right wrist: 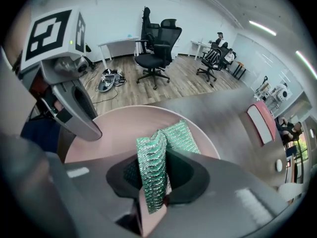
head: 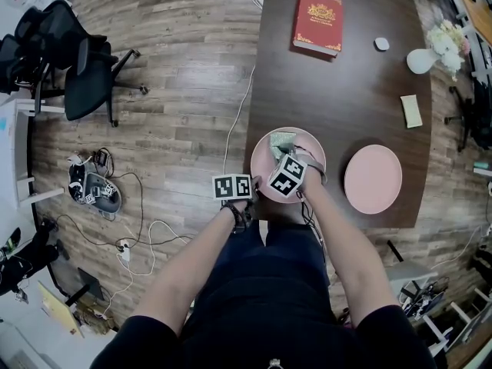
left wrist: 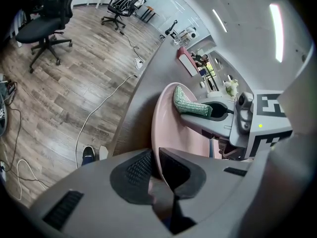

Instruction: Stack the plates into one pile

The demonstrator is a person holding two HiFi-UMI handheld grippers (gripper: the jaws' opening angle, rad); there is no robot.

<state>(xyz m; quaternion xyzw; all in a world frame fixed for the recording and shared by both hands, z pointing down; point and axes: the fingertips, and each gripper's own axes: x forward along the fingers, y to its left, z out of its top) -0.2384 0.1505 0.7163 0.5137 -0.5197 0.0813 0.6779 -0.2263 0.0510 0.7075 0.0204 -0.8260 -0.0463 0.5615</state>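
Observation:
Two pink plates lie apart on the dark table [head: 346, 91]. My left gripper [head: 254, 187] [left wrist: 155, 165] is shut on the near left rim of the left plate [head: 262, 162] [left wrist: 166, 118] [right wrist: 119, 128], whose edge runs between the pads. A folded green scouring sponge [head: 281, 141] [left wrist: 191, 106] [right wrist: 156, 165] hangs over that plate's middle, with my right gripper [head: 285, 154] [right wrist: 153, 178] shut on it. The second plate [head: 373, 179] sits bare to the right, near the table's front edge.
A red book [head: 317, 21], a small white object [head: 381, 44], a white vase with flowers [head: 421, 60] and a pale block [head: 411, 111] sit farther back on the table. Left of the table are wood floor, cables and a black office chair [head: 84, 75].

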